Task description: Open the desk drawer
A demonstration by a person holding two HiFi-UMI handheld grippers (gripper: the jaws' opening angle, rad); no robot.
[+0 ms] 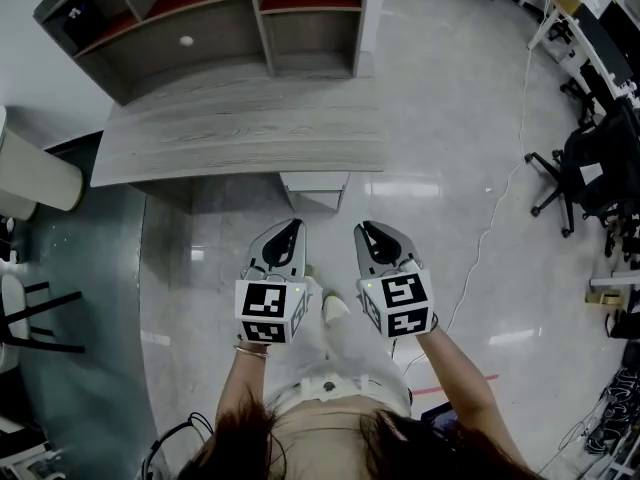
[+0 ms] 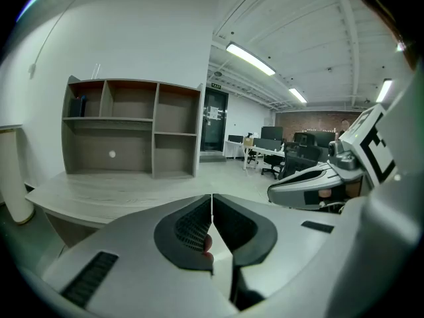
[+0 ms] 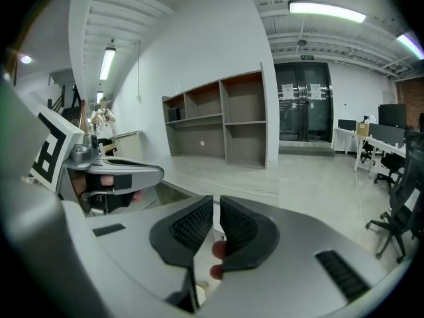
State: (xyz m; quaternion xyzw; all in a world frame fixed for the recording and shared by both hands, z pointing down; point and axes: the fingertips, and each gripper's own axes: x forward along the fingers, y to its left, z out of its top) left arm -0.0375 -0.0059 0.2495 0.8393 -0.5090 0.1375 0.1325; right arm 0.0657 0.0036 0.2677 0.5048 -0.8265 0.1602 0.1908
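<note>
The grey wood desk (image 1: 240,133) stands ahead of me, and a pale drawer unit (image 1: 314,182) shows just under its near edge. In the head view both grippers hover side by side over the floor, short of the desk and apart from the drawer unit. The left gripper (image 1: 294,226) is shut with nothing between its jaws, and it looks over the desk top (image 2: 99,191) in its own view (image 2: 212,199). My right gripper (image 1: 366,228) is also shut and empty (image 3: 216,203). I cannot make out a drawer handle.
An open shelf unit (image 1: 230,28) sits on the back of the desk. A pale cylinder bin (image 1: 35,173) and a black chair frame (image 1: 35,318) stand at the left. Office chairs (image 1: 585,163) and a white cable (image 1: 490,233) lie to the right on the glossy floor.
</note>
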